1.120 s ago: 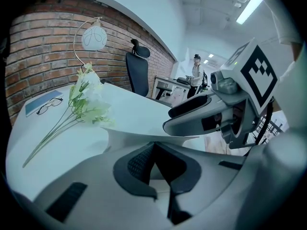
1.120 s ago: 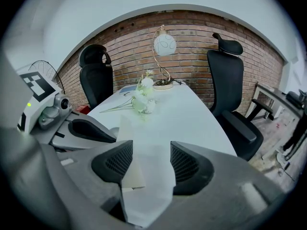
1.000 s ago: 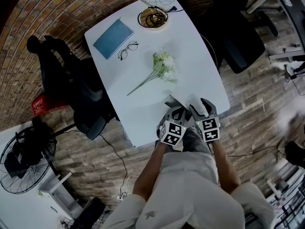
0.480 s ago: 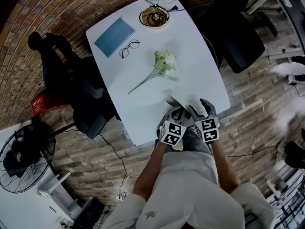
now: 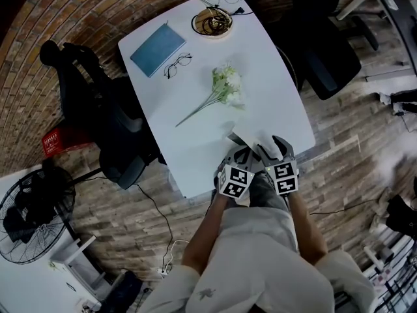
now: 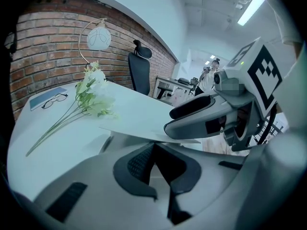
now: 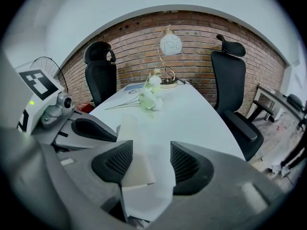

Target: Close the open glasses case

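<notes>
The glasses case (image 5: 249, 137) is a pale folding case lying open at the table's near edge, its flat flap (image 6: 144, 127) spread out. My left gripper (image 5: 238, 156) is shut, its fingertips together just under the edge of that flap (image 6: 154, 145). My right gripper (image 5: 272, 150) is open, and the case's beige inner panel (image 7: 135, 164) and white flap lie between its fingers (image 7: 120, 163). The two grippers sit side by side, almost touching. A pair of glasses (image 5: 176, 66) lies far off on the table.
On the white table (image 5: 273, 90) lie a blue book (image 5: 156, 49), a bunch of pale flowers (image 5: 221, 90) and a lamp with a round base (image 5: 212, 22). Black office chairs (image 5: 98, 109) stand at both sides. The table edge is right by the grippers.
</notes>
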Tool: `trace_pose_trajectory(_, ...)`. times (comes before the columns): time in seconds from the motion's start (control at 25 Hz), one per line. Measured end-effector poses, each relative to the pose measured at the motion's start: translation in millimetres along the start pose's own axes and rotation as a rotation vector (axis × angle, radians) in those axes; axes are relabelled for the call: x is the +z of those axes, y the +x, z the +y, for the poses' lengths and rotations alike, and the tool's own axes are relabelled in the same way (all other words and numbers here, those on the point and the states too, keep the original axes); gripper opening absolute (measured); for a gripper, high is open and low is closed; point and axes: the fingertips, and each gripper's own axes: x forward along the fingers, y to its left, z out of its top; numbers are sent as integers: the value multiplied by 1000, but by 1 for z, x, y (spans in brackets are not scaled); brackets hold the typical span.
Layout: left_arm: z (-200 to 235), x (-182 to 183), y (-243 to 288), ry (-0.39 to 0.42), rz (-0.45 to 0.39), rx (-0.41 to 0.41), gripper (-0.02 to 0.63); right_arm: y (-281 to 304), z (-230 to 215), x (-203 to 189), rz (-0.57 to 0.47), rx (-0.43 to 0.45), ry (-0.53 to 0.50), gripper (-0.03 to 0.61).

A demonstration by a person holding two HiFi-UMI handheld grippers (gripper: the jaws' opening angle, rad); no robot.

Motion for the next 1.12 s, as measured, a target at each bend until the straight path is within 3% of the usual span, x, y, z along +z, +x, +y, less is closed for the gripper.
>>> trace_pose_trajectory(1.12,3,-22,-3,-27,31,-5,5,-1,16,-11,16,9,-9,248)
